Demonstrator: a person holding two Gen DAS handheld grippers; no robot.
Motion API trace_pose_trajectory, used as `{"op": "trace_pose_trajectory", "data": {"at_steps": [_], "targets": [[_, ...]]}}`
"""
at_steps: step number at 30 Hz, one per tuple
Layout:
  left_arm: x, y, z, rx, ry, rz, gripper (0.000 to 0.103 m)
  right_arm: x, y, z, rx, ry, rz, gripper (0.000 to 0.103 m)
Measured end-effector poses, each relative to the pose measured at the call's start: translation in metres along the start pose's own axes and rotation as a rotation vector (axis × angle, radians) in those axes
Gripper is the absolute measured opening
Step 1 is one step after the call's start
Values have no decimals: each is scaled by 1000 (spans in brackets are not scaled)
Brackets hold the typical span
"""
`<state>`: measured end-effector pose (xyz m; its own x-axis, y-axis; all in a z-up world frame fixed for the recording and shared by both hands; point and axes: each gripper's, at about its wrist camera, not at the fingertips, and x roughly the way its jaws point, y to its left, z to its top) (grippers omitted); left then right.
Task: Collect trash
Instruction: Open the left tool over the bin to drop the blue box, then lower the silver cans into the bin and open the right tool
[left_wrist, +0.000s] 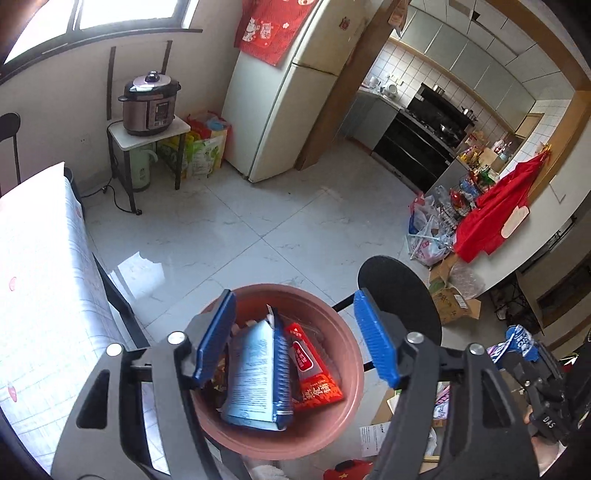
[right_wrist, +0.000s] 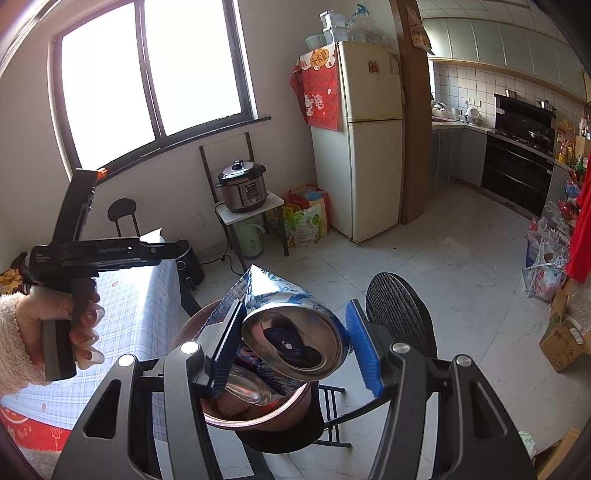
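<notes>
A pink bin (left_wrist: 347, 369) stands on a black folding chair. My left gripper (left_wrist: 293, 306) hangs open right over it, its blue pads touching nothing. Below them, inside the bin, lie a blue-and-white wrapper (left_wrist: 255, 376) and a red sachet (left_wrist: 314, 376). My right gripper (right_wrist: 295, 310) is shut on a crushed blue-and-silver can (right_wrist: 295, 332), held just above the bin's rim (right_wrist: 258, 424). A second shiny can (right_wrist: 243, 391) lies in the bin under it. A hand (right_wrist: 55, 314) in a fluffy sleeve holds the left gripper's handle at the left of the right wrist view.
A table with a checked cloth (left_wrist: 44, 295) runs along the left, close to the bin. The chair's round black back (left_wrist: 402, 295) rises behind the bin. Cardboard boxes (left_wrist: 454, 302) and plastic bags (left_wrist: 428, 229) crowd the right. A fridge (left_wrist: 280, 110) and a pressure cooker (left_wrist: 151, 103) stand at the far wall.
</notes>
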<state>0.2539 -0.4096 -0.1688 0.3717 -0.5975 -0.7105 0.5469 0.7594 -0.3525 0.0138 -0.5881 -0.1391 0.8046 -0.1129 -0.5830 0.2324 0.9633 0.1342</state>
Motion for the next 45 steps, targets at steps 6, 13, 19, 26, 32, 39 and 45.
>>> {"op": "trace_pose_trajectory", "data": {"at_steps": [6, 13, 19, 26, 32, 39, 45], "targets": [[-74, 30, -7, -18, -123, 90, 95, 10, 17, 7, -23, 2, 26, 55], [-152, 74, -37, -6, -207, 266, 97, 31, 44, 20, -59, 36, 49, 55], [-204, 111, -61, -15, -242, 373, 97, 48, 71, 31, -89, 69, 62, 55], [-252, 150, -89, -154, -275, 416, 97, 69, 101, 36, -121, 128, 48, 55], [-279, 166, -114, -209, -300, 468, 97, 80, 116, 35, -128, 156, 33, 55], [-286, 176, -129, -247, -282, 507, 97, 95, 122, 32, -145, 207, -5, 55], [-286, 176, -134, -249, -274, 518, 97, 107, 117, 28, -167, 242, -68, 55]]}}
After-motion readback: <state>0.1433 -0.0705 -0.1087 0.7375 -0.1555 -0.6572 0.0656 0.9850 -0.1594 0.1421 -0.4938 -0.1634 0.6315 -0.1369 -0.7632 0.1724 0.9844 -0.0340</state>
